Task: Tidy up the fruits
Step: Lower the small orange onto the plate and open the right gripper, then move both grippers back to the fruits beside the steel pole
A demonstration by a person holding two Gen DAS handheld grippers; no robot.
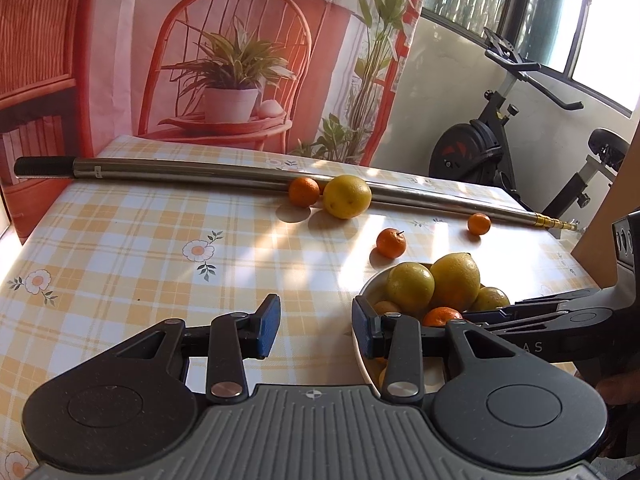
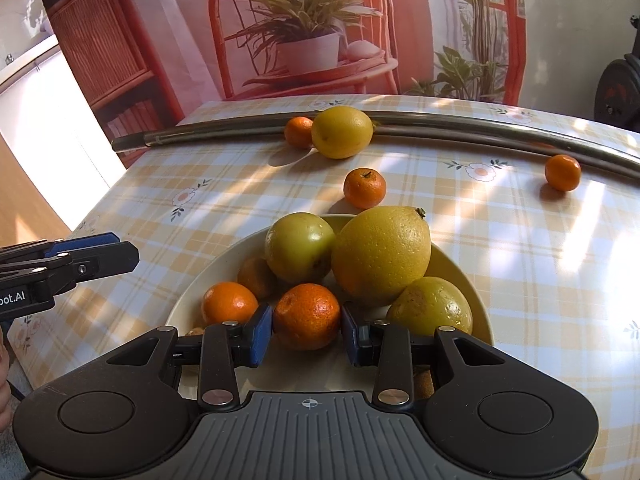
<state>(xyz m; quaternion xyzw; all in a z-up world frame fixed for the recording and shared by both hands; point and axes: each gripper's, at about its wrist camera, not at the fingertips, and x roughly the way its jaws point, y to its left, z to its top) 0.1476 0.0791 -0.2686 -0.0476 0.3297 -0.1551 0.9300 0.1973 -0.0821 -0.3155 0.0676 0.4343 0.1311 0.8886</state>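
While the left gripper (image 1: 316, 330) hangs over the checked worktop (image 1: 120, 240) with its blue pads apart and nothing between them, the right gripper (image 2: 307, 334) is clamped on an orange mandarin (image 2: 307, 316) just above the near side of the bowl (image 2: 188, 300).

Going from left to right in the right wrist view, the left gripper pokes in from the left edge, beside the bowl but not touching it. Next comes the cream bowl, which sits on the worktop and is full of fruit. A small mandarin (image 2: 229, 303) lies at its left side, with a darker one (image 2: 256, 276) behind it. A green round fruit (image 2: 298, 246) rests in the middle, touching a big yellow lemon (image 2: 382, 254) on its right. A smaller yellow-green fruit (image 2: 430, 306) sits at the right side of the bowl, under the big lemon.

More fruit is still out on the worktop. One mandarin (image 2: 365, 188) sits just behind the bowl. Farther back, a mandarin (image 2: 299, 132) and a yellow lemon (image 2: 342, 132) touch each other and lean on a long metal pole (image 2: 480, 130) that lies across the worktop. Far to the right, one more mandarin (image 2: 563, 173) sits by the same pole.
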